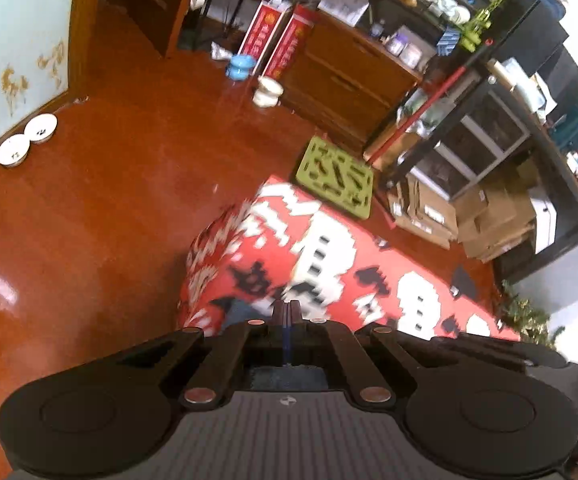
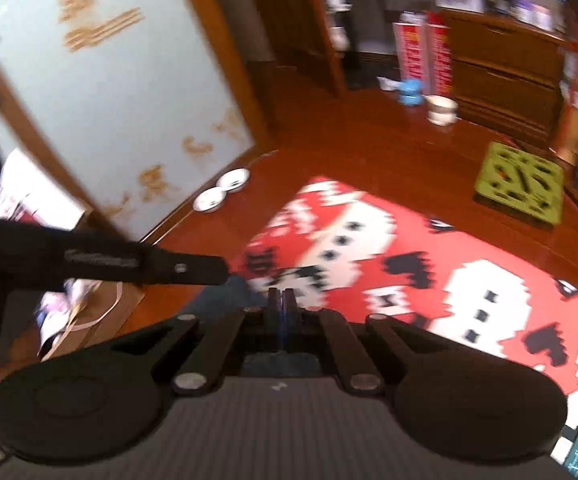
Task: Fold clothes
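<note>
Both claws are up in the air over the red patterned blanket (image 1: 329, 248), views blurred. My left claw (image 1: 287, 307) has its fingers pressed together with a thin blue strip between them; dark blue cloth (image 1: 241, 310) shows just past the tips, so it looks to be pinching that garment, though blur keeps me from being sure how much is caught. My right claw (image 2: 282, 295) is the same: fingers pressed together, blue cloth (image 2: 217, 296) bunched right at the tips on the blanket's near edge. In the right view the left claw's black arm (image 2: 149, 266) crosses just left of the blanket, tip close to the same blue cloth. The blanket lies on the wooden floor (image 1: 109, 200), one corner hanging over its near-left side in the left view. A green mat (image 1: 335, 178) sits touching the blanket's far corner. Two white bowls (image 1: 27, 140) sit well left of the blanket against the pale wall. A blue pot (image 1: 241, 66) and a white pot (image 1: 267, 90) stand beyond the blanket, by the wooden drawers (image 1: 349, 80). Cardboard boxes (image 1: 489, 216) are stacked right of the blanket under a black shelf.
</note>
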Action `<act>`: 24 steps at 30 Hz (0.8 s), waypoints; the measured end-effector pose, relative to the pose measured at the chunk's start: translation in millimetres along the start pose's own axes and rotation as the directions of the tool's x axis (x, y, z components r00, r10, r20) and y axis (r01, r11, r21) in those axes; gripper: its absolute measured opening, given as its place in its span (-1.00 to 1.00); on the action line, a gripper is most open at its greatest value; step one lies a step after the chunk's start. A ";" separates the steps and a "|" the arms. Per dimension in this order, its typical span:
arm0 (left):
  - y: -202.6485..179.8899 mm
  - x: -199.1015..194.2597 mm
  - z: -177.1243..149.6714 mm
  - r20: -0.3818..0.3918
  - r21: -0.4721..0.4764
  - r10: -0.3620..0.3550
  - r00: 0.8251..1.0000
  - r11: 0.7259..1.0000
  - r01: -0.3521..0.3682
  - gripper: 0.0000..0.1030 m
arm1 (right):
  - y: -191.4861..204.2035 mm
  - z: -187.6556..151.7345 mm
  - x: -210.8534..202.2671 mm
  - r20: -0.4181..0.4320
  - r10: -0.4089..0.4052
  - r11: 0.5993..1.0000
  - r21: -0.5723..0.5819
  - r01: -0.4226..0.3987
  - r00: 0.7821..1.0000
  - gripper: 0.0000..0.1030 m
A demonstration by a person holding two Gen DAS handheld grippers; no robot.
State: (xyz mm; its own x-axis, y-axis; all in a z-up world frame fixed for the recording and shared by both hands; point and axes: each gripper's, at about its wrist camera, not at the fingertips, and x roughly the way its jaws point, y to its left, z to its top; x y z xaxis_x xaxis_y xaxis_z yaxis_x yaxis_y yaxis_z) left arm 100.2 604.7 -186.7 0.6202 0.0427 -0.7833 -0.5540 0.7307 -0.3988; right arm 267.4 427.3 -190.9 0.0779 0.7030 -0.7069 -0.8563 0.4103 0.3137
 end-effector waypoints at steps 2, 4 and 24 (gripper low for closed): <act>5.0 7.7 -5.3 -0.027 0.009 0.015 1.000 1.000 -0.015 -0.99 | 10.3 -2.2 11.1 -0.027 0.012 1.000 -0.019 -0.012 1.000 -1.00; 8.7 15.2 -8.3 -0.035 0.005 0.011 0.999 1.000 -0.010 -0.99 | 18.5 -5.6 23.4 -0.056 0.013 1.000 -0.026 -0.014 0.998 -1.00; -11.4 -2.4 3.2 0.025 0.089 0.020 0.999 0.996 -0.023 -1.00 | 3.7 14.1 10.6 0.034 -0.059 0.997 0.046 0.058 0.998 -1.00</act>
State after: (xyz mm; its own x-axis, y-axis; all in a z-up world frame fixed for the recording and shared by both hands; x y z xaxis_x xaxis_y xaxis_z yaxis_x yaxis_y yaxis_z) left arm 106.8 598.5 -178.7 0.6222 0.0744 -0.7793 -0.5160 0.7876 -0.3368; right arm 272.3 444.5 -188.2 0.1458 0.6968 -0.7023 -0.8257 0.4767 0.3015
